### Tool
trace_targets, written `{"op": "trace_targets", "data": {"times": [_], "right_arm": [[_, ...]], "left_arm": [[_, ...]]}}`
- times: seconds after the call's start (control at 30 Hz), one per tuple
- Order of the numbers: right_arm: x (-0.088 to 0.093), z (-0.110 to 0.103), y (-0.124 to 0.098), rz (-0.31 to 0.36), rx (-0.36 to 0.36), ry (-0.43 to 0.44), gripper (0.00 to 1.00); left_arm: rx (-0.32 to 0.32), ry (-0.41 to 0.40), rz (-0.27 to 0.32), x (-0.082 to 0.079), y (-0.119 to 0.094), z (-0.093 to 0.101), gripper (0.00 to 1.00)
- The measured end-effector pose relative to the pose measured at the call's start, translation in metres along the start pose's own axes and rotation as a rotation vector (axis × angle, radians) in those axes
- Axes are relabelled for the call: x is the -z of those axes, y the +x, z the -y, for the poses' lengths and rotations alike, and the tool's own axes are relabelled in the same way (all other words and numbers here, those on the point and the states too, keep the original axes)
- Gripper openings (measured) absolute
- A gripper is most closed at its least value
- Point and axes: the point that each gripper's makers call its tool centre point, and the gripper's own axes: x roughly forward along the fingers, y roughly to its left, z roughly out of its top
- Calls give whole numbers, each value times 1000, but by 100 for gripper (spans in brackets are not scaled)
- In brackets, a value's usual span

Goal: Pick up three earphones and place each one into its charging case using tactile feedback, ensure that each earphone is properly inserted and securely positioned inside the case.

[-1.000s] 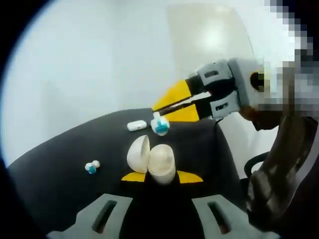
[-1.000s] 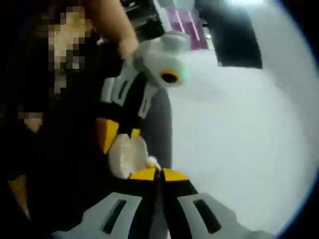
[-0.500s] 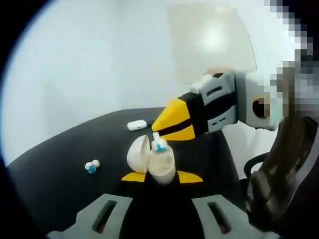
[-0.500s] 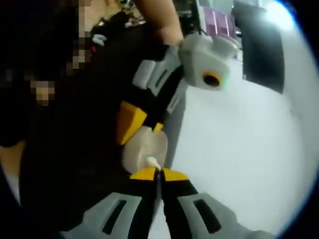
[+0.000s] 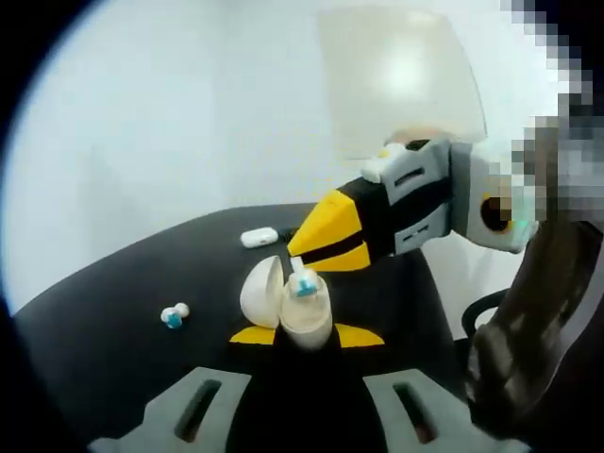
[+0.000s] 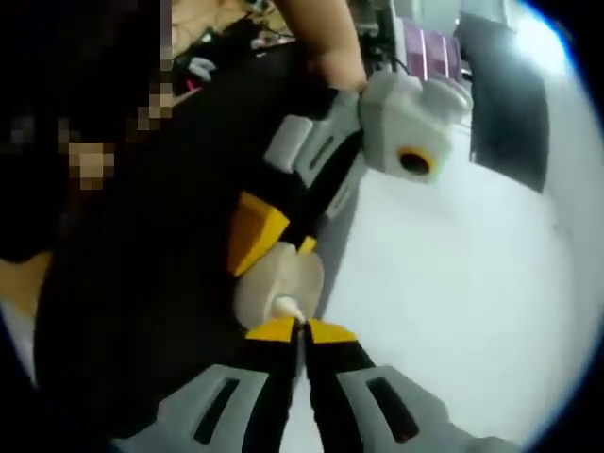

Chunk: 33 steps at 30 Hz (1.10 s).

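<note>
While the black worktop takes up the lower half of the left gripper view, the task reads as partway through its first insertion, nothing yet seated for certain.

Right gripper: enters the left gripper view from 3 o'clock, yellow-tipped jaws pinched nearly closed on an earphone, white stem with a blue tip. In the right gripper view its own jaws rise from 6 o'clock, tips meeting with only a sliver between them, the white stem of the earphone poking out just above.

Left gripper: jaws closed around the base of the open charging case, a cream egg-shaped shell, lid hinged back toward 10 o'clock. In the right gripper view the left gripper comes in from 11 o'clock, gripping the charging case.

The earphone is at the mouth of the case, touching or just entering it; whether it has dropped into its socket I cannot tell.

Left to do, by my reading: finish seating this one, then two more. A second earphone, white and blue, lies loose on the worktop at 9 o'clock of the case. A small white object, possibly another earphone or a case, lies beyond at 11 o'clock, well apart.
</note>
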Motion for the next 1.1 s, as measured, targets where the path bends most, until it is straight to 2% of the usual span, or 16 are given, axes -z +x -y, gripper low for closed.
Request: {"op": "trace_targets", "data": {"times": [0.13,0.2,0.43,0.5,0.67,0.83,0.93,1.1], "right_arm": [[-2,0,-1,9,-13,5,7],[-6,-2,-2,30,-32,44,10],[-6,4,-7,33,-31,88,13],[-8,9,-10,53,-9,107,13],[-8,16,-11,56,12,113,13],[-6,12,-8,50,-4,120,13],[-6,9,-7,65,-22,171,13],[-4,11,-8,71,-24,200,14]], "left_arm": [[0,0,0,0,0,0,18],[-2,3,0,0,0,0,18],[-2,3,-1,0,-1,0,18],[-1,1,-2,0,-1,0,18],[-2,3,-1,0,-1,0,18],[-3,5,-1,0,-1,0,18],[-4,8,0,0,-1,0,18],[-4,8,0,0,-1,0,18]]}}
